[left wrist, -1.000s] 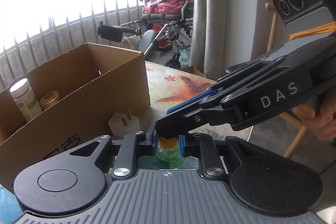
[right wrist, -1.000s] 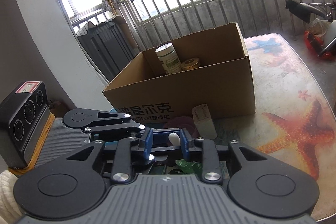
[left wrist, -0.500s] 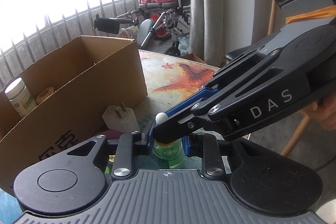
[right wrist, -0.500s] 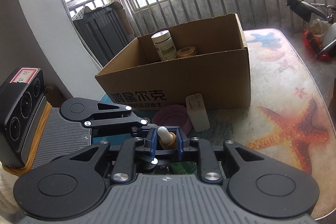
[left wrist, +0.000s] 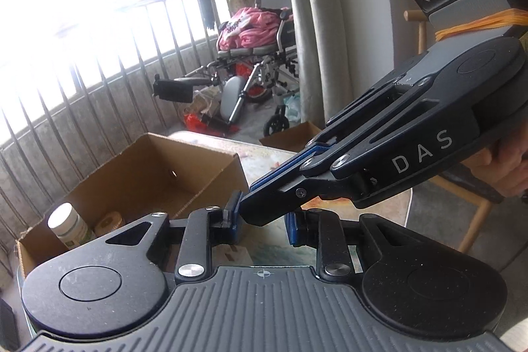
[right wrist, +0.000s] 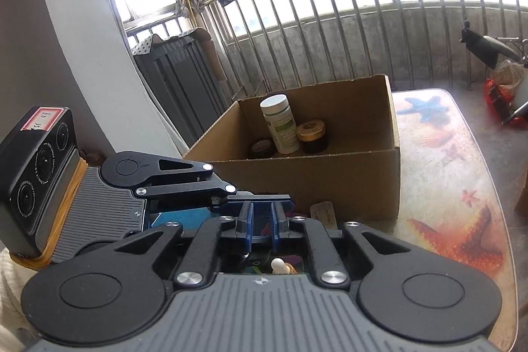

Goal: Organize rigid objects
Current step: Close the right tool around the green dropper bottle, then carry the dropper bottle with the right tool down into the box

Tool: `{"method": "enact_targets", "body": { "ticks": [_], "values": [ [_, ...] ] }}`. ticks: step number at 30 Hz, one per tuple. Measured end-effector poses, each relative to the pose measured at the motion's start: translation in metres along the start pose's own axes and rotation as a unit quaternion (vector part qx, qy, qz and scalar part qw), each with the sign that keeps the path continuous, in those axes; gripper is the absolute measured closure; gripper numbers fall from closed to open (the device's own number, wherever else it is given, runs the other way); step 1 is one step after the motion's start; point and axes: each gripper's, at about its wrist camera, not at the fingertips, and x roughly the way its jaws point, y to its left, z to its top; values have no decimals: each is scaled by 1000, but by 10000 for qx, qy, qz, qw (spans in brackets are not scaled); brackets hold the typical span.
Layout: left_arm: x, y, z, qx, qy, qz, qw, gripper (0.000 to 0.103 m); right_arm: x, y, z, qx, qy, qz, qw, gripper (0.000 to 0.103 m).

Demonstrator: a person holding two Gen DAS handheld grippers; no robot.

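L tongs released, nothing gripped; the R tongs' tip pokes between its jaws. R tongs clenched, empty. Small white-tipped bottle sits low under R tongs, by the table. Cardboard box beyond holds white-capped bottle w/ gold-lid jar.

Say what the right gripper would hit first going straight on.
Probably the fingers of the left gripper, crossing just ahead of its tips; behind them, the cardboard box's near wall. Depth is unclear.
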Motion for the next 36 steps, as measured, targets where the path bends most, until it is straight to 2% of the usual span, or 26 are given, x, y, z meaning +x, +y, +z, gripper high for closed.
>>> {"method": "enact_targets", "body": {
  "ticks": [5,7,9,10,11,13,17,18,21,22,23,24,29,30,32,33,35,36],
  "values": [
    [-1,32,30,62,-100,196,9997,79,6,8,45,-394,-121,-81,9991,91],
    [2,44,37,-78,22,147,9999,79,14,6,65,-462,-66,-54,9989,91],
    [-3,54,34,-427,-10,-97,9990,77,17,3,71,-349,-51,91,9993,91],
    [-6,59,29,-602,6,-362,9975,69,18,1,70,-311,5,187,9993,91],
    [-8,61,21,-796,49,-659,9946,49,17,1,66,-304,32,208,9993,91],
    [-11,59,2,-916,83,-956,9912,29,14,-4,51,-185,102,265,9994,89],
    [5,34,-26,-421,567,-1210,9901,29,15,-19,19,253,446,469,9976,88],
    [13,28,-31,-287,693,-1264,9891,30,17,-22,9,348,552,457,9968,87],
    [34,18,-42,-130,1102,-1303,9852,47,28,-30,-8,472,868,331,9946,87],
    [41,14,-45,-67,1217,-1258,9845,54,32,-32,-14,564,960,332,9932,87],
    [46,10,-47,34,1271,-1135,9854,68,34,-33,-17,591,1025,370,9923,87],
    [49,9,-48,93,1289,-1149,9849,75,36,-34,-21,604,1054,398,9918,87],
    [47,10,-47,149,1283,-1086,9857,76,37,-34,-29,592,1106,428,9912,82],
    [48,11,-46,165,1300,-1095,9853,76,37,-34,-30,567,1146,422,9909,77],
    [47,13,-46,127,1292,-1065,9858,78,39,-33,-32,550,1201,361,9906,56],
    [46,13,-45,121,1274,-1087,9858,79,40,-32,-35,523,1209,365,9906,41],
    [44,12,-45,144,1246,-1119,9858,82,41,-30,-41,471,1136,440,9914,47],
    [44,10,-45,207,1256,-1072,9861,82,42,-29,-42,443,1122,439,9917,57]
  ]
}}
